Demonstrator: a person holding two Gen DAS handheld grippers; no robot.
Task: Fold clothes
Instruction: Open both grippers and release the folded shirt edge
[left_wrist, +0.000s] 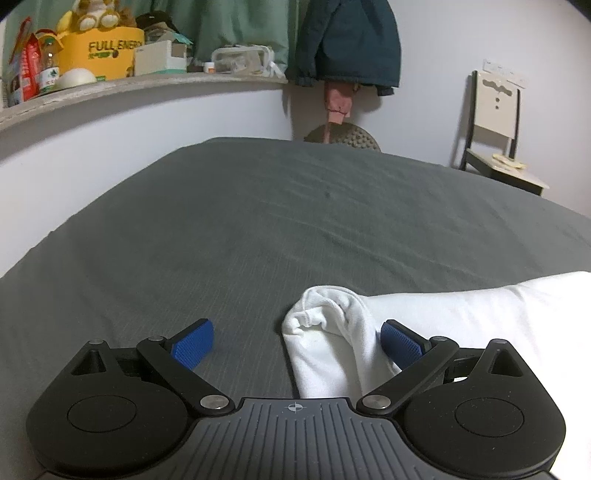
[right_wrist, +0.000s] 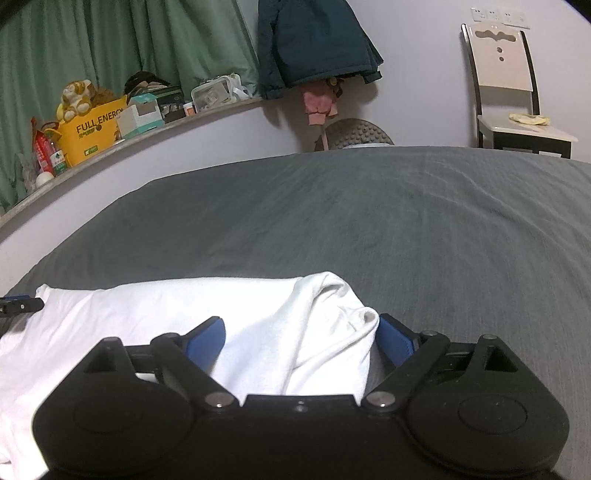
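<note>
A white garment (left_wrist: 443, 317) lies on the grey bed sheet (left_wrist: 258, 221), stretched from left to right. In the left wrist view its left sleeve end (left_wrist: 325, 339) sits between the blue pads of my left gripper (left_wrist: 297, 343), which is open around it. In the right wrist view the garment (right_wrist: 147, 325) fills the lower left, and its bunched right end (right_wrist: 332, 332) lies between the pads of my right gripper (right_wrist: 299, 343), also open. The left gripper's tip (right_wrist: 18, 304) shows at the far left edge of that view.
A ledge (left_wrist: 147, 83) along the wall holds a yellow box, a plush toy, bottles and cartons. A dark teal jacket (left_wrist: 347, 40) hangs on the wall. A chair (left_wrist: 498, 140) stands beyond the bed's far right corner. Green curtains (right_wrist: 110, 44) hang behind the ledge.
</note>
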